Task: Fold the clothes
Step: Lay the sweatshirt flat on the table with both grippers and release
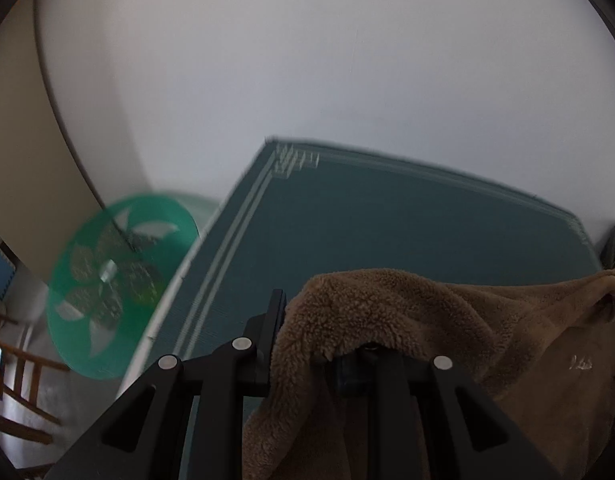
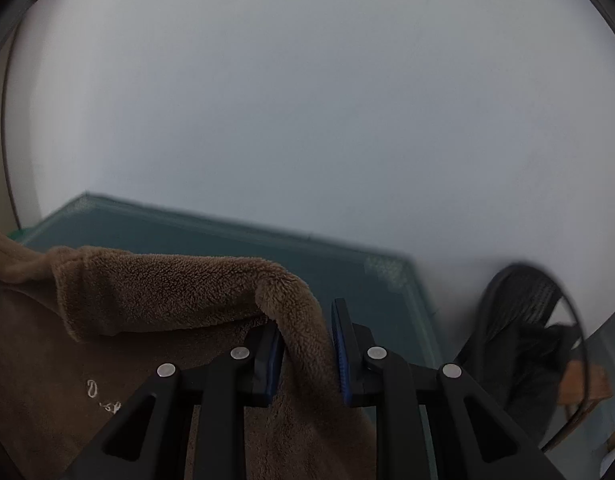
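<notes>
The brown fleece (image 1: 427, 320) hangs stretched between the two grippers above the teal mat (image 1: 387, 220), which covers the tabletop against a pale wall. To do this step well, judging from the slack in the cloth, both hands should come down on the mat together and at one level, so the gripped edge lands straight and the rest lays out flat without bunching. Keeping the edge taut between the grippers should stop the thick pile from rolling under itself.

The left gripper (image 1: 307, 344) is nearly closed on a bunched fold of the fleece; the cloth drapes over and hides its right finger, so only the left finger (image 1: 276, 312) shows clearly. The right gripper (image 2: 307, 344) has a rolled edge of the fleece pinched between its blue pads (image 2: 341, 360), with a narrow gap left that the cloth fills.

Left of the mat stands a green fan (image 1: 115, 288); right of the mat sits a black mesh chair (image 2: 519, 320).
</notes>
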